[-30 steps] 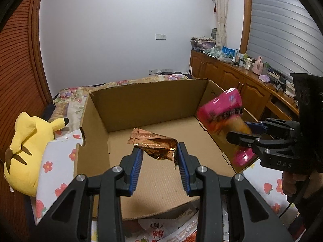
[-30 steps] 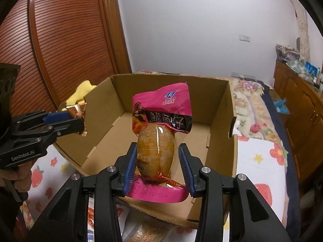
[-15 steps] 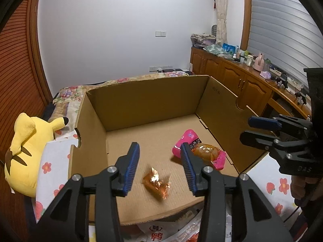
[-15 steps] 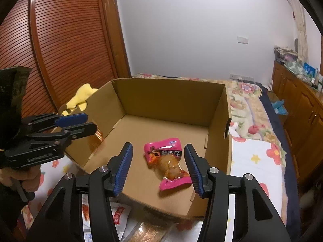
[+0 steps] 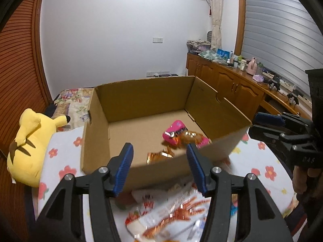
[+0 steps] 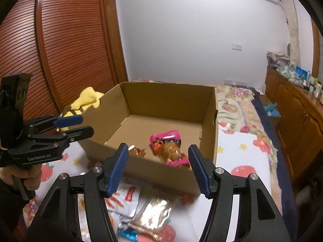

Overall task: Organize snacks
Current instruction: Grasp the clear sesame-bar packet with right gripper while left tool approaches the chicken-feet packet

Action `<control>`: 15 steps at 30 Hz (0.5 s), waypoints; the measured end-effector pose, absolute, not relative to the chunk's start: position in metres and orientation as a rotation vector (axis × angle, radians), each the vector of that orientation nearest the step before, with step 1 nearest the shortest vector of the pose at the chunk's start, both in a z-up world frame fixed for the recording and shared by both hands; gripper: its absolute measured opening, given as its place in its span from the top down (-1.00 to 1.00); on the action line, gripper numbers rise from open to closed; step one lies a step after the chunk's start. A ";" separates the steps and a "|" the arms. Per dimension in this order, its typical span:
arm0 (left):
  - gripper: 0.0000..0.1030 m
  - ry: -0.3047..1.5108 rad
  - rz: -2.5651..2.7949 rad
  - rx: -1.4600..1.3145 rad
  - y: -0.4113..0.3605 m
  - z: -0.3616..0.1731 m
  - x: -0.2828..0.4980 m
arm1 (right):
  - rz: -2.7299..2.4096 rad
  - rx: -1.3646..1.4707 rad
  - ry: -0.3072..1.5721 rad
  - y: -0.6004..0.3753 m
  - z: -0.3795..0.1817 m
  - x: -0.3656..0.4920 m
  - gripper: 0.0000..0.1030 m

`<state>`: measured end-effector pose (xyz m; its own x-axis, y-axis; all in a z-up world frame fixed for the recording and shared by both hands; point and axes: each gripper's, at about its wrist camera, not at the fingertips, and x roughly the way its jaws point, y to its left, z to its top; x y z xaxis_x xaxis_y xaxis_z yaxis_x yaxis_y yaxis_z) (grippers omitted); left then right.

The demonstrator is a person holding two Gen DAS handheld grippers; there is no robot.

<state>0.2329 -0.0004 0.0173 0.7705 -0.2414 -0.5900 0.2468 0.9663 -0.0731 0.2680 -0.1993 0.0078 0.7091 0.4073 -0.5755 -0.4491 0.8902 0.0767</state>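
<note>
Both grippers are being pulled back from the cardboard box compared with a second ago: then the pink snack pack and the gold foil wrapper were being carried over the box, now both are lying on the box floor. Left gripper jaws have just been opening and are being held apart with nothing between them; the box's near wall is being framed behind them at lower centre of the left wrist view. Right gripper jaws have likewise just been opening, released, nothing gripped.

Pink snack pack is being seen at the box's near right corner in the right wrist view, gold foil wrapper just left of it, apart. In the left wrist view the pink pack is sitting right of centre, the wrapper below-left of it.

Loose snack packets are lying blurred on the floral sheet in front of the box, bottom centre. Yellow plush toy is lying at left edge, outside the box.
</note>
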 end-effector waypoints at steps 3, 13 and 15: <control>-0.10 0.640 -0.261 0.018 0.002 0.012 0.213 | 0.470 -0.060 0.625 -0.201 0.003 0.253 -0.28; -0.15 0.666 -0.273 0.025 0.003 -0.018 0.166 | 0.437 -0.066 0.675 -0.200 -0.020 0.227 -0.28; -0.16 0.671 -0.273 0.017 0.003 -0.023 0.159 | 0.426 -0.072 0.684 -0.202 -0.023 0.225 -0.29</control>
<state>0.1586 0.0032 -0.0227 0.7486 -0.2442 -0.6164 0.2553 0.9642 -0.0720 0.2252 -0.2018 -0.0228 0.6926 0.3579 -0.6263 -0.4046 0.9115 0.0735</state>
